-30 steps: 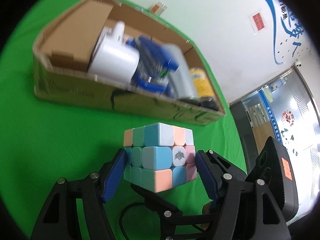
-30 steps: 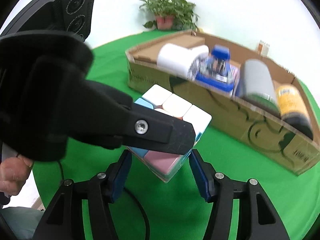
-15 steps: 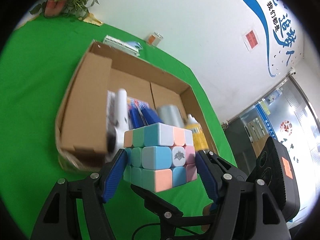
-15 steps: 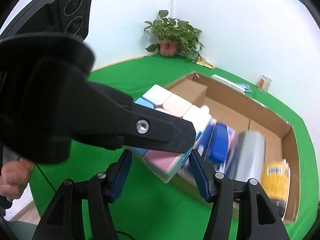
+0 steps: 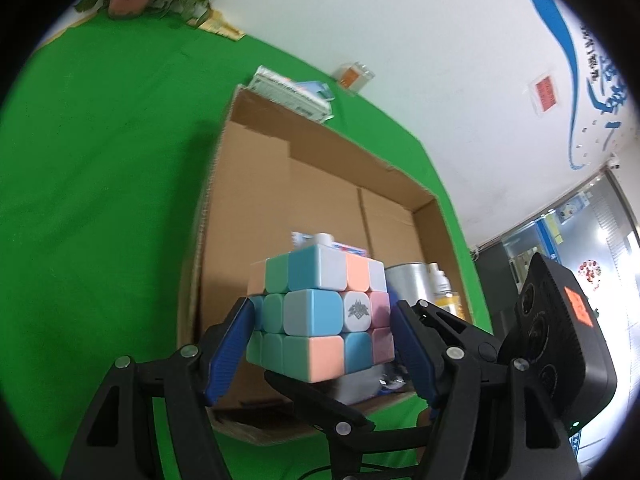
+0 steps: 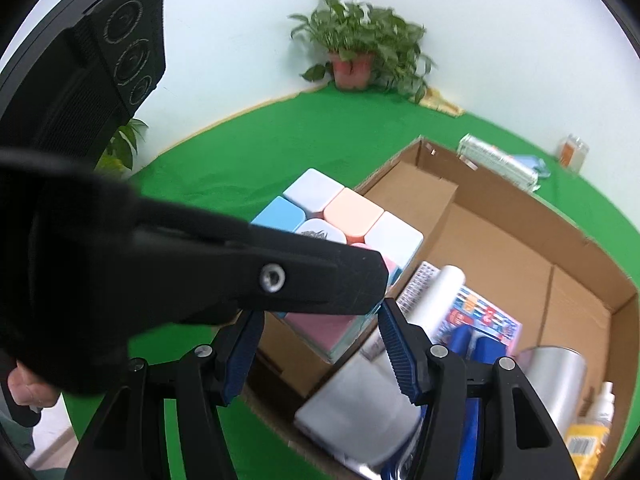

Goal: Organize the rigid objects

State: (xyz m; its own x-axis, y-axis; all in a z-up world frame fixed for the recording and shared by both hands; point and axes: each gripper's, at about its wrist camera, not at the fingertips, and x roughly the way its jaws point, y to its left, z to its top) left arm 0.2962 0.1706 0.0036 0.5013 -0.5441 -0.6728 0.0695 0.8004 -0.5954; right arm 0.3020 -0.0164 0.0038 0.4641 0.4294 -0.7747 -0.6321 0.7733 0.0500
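The cardboard box (image 5: 256, 208) sits on the green cloth (image 5: 100, 184) with its top open; its rim runs along the left and far sides, and the far and left half of its floor is bare brown card. The near right part is crowded: a white container (image 6: 360, 412), a blue item (image 6: 468, 344), a silver cylinder (image 6: 556, 384) and a yellow bottle (image 6: 588, 440) lie close together there. Outside the far rim, a flat packet (image 5: 292, 92) rests on the cloth just beside the box.

The pastel cube (image 5: 320, 316) hangs above the near left part of the box, over the bare card. The left gripper (image 5: 324, 336) pinches it, blue pads against its left and right faces. The right gripper (image 6: 320, 332) has its pads at the cube's lower sides and appears to press on it too, though the left gripper's black body hides much of that contact.
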